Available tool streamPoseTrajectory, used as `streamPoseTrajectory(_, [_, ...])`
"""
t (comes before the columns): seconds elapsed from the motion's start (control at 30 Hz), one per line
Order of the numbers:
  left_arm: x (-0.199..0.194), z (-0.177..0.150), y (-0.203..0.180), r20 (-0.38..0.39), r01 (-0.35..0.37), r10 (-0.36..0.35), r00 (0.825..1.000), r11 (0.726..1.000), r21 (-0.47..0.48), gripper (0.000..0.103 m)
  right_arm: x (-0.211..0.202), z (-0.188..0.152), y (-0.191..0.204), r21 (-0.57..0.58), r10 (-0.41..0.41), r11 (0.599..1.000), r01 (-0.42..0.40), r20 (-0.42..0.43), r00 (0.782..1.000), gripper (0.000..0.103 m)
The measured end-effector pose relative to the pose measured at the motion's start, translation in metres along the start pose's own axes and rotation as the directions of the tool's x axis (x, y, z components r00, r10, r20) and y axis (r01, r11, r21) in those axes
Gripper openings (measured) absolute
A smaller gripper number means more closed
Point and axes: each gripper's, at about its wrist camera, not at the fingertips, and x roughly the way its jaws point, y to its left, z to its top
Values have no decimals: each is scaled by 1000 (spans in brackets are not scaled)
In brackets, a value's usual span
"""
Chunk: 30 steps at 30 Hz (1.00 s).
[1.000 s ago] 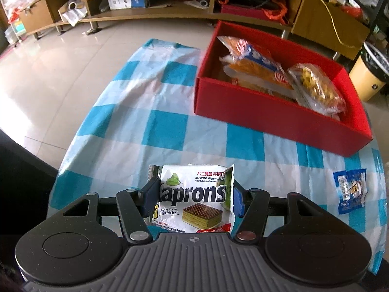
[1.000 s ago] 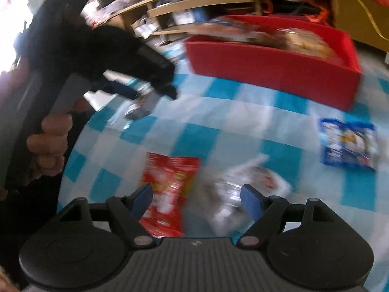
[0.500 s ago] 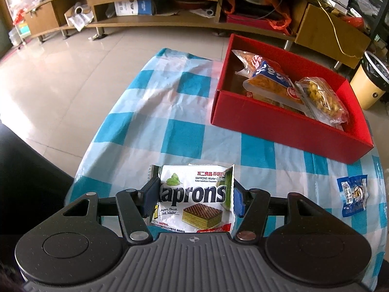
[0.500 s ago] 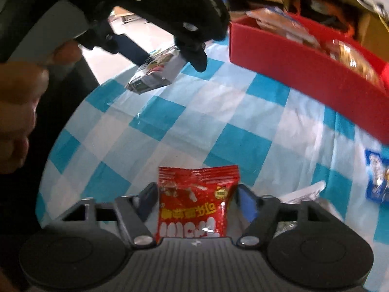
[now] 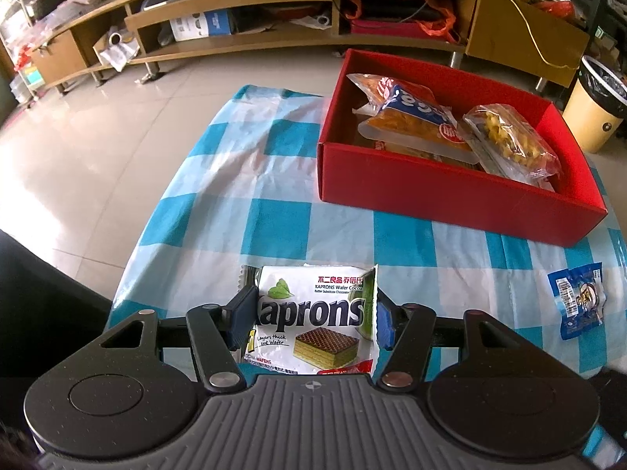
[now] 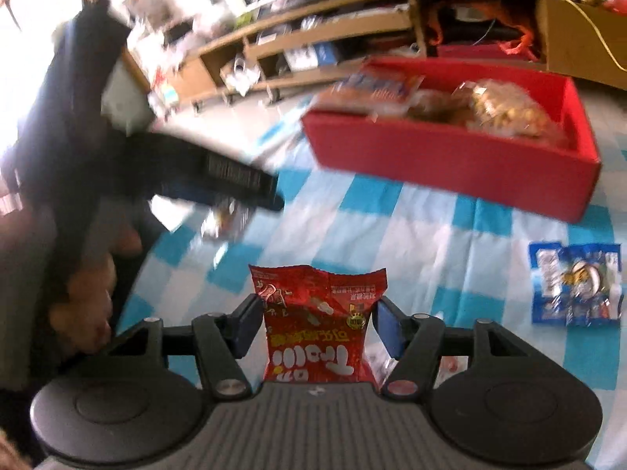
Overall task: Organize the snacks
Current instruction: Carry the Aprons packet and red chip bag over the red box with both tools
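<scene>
Left gripper [image 5: 309,313]: jaws part-way closed, both pads pressed against the sides of the white wafer packet [image 5: 313,321]. Packet held upright between the fingers, clear of the checked tablecloth [image 5: 219,211].

Right gripper [image 6: 317,321]: jaws closing on the red snack bag [image 6: 317,325]. The bag stands between the fingers, its top edge crumpled; left pad touches its side. On the right pad a thin gap seems to remain, though motion blur makes that uncertain.

Red box [image 5: 450,192] on the tablecloth at about 1 o'clock from the left gripper, well apart from it. Inside: an orange-and-blue chip bag [image 5: 415,117] and a clear bag of yellow snacks [image 5: 509,141], lying side by side.

Blue packet [image 5: 578,299] flat on the cloth at 3 o'clock from the left gripper, near the table edge. Same blue packet [image 6: 576,284] at about 3 o'clock from the right gripper.

In the right wrist view, the left gripper and the hand [image 6: 86,305] holding it sit at 10 o'clock, blurred.
</scene>
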Motion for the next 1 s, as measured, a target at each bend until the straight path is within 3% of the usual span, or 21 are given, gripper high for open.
streamPoseTrajectory(0.1, [4, -1, -3, -11, -4, 4, 1000, 1000, 4, 67, -6, 11, -9, 17, -11, 1000, 11, 44, 999, 58])
streamPoseTrajectory(0.2, [8, -3, -9, -23, -8, 9, 1000, 1000, 18, 67, -4, 24, -21, 0, -81, 997, 81, 68, 994, 58])
streamPoseTrajectory(0.27, [12, -3, -14, -32, -8, 9, 999, 999, 31, 67, 0, 31, -31, -5, -112, 994, 113, 74, 991, 50])
streamPoseTrajectory(0.3, [13, -4, -17, -35, -7, 9, 999, 999, 39, 67, 3, 34, -36, -4, -113, 994, 113, 73, 991, 37])
streamPoseTrajectory(0.5, [31, -7, -34, -83, -14, 20, 996, 997, 78, 67, 27, 41, -67, 54, -137, 989, 138, -6, 990, 37])
streamPoseTrajectory(0.67, [40, -11, -40, -106, -7, 18, 994, 995, 99, 68, 34, 37, -82, 120, -102, 987, 106, -40, 994, 48])
streamPoseTrajectory(0.73, [40, -12, -40, -110, -4, 14, 994, 996, 94, 68, 39, 40, -77, 111, -119, 986, 122, -33, 992, 69])
streamPoseTrajectory(0.87, [40, -13, -36, -115, -13, 23, 993, 996, 87, 66, 58, 48, -67, 96, -137, 985, 141, -53, 989, 71])
streamPoseTrajectory(0.93, [40, -15, -33, -118, -19, 30, 993, 996, 90, 66, 69, 49, -58, 21, -217, 976, 218, -52, 975, 70])
streamPoseTrajectory(1.0, [40, -19, -33, -113, -30, 43, 993, 993, 112, 67, 75, 46, -53, -30, -244, 970, 243, -54, 968, 64])
